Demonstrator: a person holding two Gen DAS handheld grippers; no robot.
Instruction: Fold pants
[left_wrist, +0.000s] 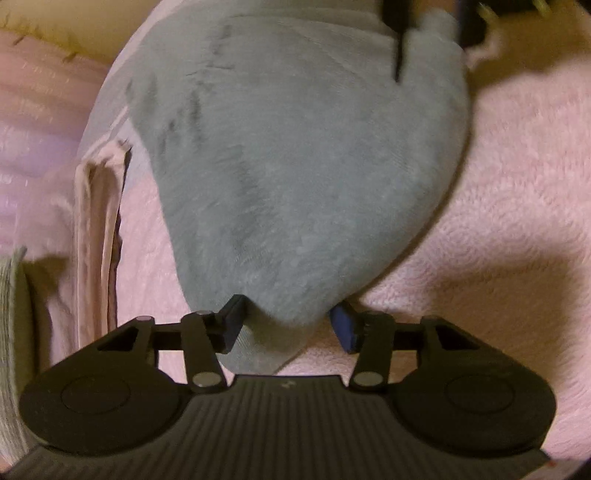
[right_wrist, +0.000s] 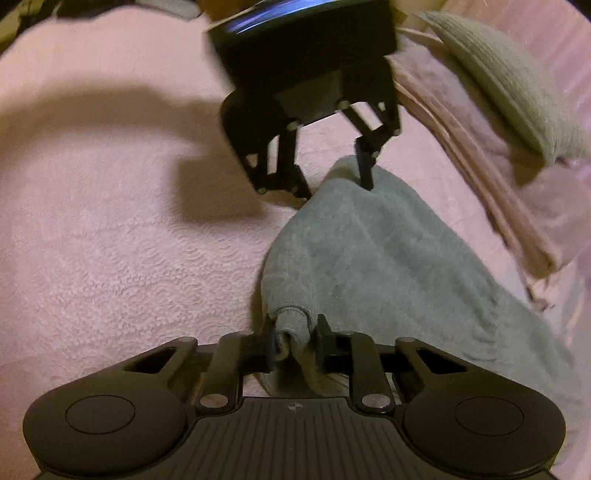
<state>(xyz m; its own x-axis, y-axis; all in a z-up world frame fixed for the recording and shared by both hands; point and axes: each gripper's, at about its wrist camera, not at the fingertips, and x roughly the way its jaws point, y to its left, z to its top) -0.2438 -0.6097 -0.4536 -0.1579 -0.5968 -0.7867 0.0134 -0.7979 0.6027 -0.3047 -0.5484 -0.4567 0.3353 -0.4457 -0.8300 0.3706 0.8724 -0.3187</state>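
Grey fleece pants (left_wrist: 295, 166) hang stretched between my two grippers over a pink blanket (left_wrist: 498, 221). My left gripper (left_wrist: 291, 325) is shut on a thick bunch of the pants, which fills the gap between its fingers. In the right wrist view the left gripper (right_wrist: 334, 182) sits at the far end of the pants (right_wrist: 388, 258), pinching a raised corner. My right gripper (right_wrist: 297, 338) is shut on a rolled grey hem at the near end. One right fingertip (left_wrist: 399, 55) shows at the top of the left wrist view, blurred.
Folded pink cloth (left_wrist: 96, 240) lies to the left of the pants, and a knitted beige-grey piece (right_wrist: 509, 85) rests on a pink heap beyond it. Open blanket (right_wrist: 110, 240) spreads on the other side, crossed by the grippers' shadows.
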